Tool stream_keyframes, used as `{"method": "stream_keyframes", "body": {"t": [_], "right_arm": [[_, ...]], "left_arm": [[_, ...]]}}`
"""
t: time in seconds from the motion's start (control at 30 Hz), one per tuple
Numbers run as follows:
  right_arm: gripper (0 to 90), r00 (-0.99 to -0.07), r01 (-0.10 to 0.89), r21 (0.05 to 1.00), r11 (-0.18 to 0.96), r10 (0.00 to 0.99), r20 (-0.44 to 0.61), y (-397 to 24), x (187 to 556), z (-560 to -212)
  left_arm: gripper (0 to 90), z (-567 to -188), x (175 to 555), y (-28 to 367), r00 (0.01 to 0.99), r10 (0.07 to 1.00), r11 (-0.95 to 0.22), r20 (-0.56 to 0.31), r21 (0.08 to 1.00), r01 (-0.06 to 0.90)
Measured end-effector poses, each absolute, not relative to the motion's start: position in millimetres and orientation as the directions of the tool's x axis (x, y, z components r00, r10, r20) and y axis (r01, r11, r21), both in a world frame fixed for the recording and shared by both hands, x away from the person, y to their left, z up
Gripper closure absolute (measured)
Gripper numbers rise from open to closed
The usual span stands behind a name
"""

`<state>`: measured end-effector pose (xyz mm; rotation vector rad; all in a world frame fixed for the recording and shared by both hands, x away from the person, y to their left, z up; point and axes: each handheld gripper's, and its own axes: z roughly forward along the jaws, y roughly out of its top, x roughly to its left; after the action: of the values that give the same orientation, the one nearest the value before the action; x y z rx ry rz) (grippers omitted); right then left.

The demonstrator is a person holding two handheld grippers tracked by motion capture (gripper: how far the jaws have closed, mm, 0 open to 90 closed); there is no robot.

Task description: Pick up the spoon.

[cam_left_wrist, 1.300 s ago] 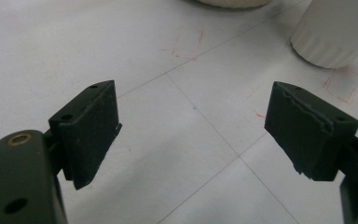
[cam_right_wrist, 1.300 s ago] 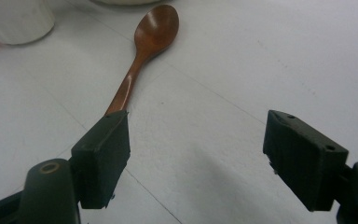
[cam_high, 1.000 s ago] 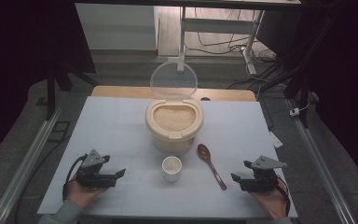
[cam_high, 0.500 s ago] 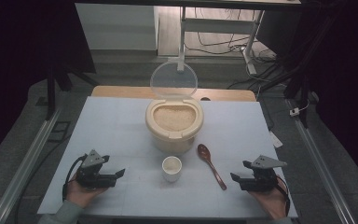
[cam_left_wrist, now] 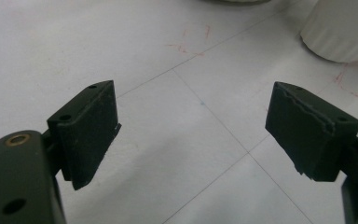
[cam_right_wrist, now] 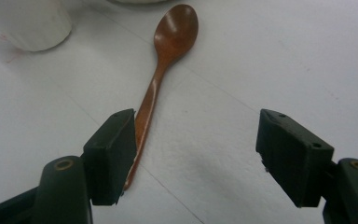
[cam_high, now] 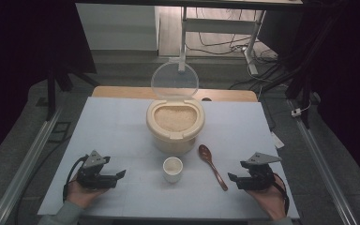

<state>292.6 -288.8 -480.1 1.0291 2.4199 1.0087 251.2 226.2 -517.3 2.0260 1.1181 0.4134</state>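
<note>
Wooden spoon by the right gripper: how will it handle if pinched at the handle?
The wooden spoon looks rigid, so probably no flex. Its thin handle lies flat on the table, so the jaws may struggle to get under it. The glossy finish hints it could slip, and the heavier bowl end may droop.

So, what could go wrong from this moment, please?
The wooden spoon lies flat on the table, so the open right gripper may slip off its thin handle. The small white cup stands close to the spoon and could be knocked over. The rice container is open and full, so a bump may spill rice.
</note>
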Motion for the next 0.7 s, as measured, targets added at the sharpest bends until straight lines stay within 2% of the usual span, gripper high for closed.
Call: {"method": "stream_keyframes", "body": {"t": [0.33, 0.7], "right_arm": [[31.0, -0.686, 0.544, 0.657, 0.521, 0.728, -0.010, -268.5, 298.3, -472.6], [34.2, -0.675, 0.618, 0.544, 0.567, 0.738, -0.002, -238.4, 311.2, -472.5]], "left_arm": [[16.5, -518.6, 251.8, 226.0, 0.564, 0.822, -0.323, -0.080, 0.750, 0.578], [16.2, -520.5, 252.1, 225.3, 0.569, 0.819, -0.334, -0.075, 0.744, 0.579]]}}
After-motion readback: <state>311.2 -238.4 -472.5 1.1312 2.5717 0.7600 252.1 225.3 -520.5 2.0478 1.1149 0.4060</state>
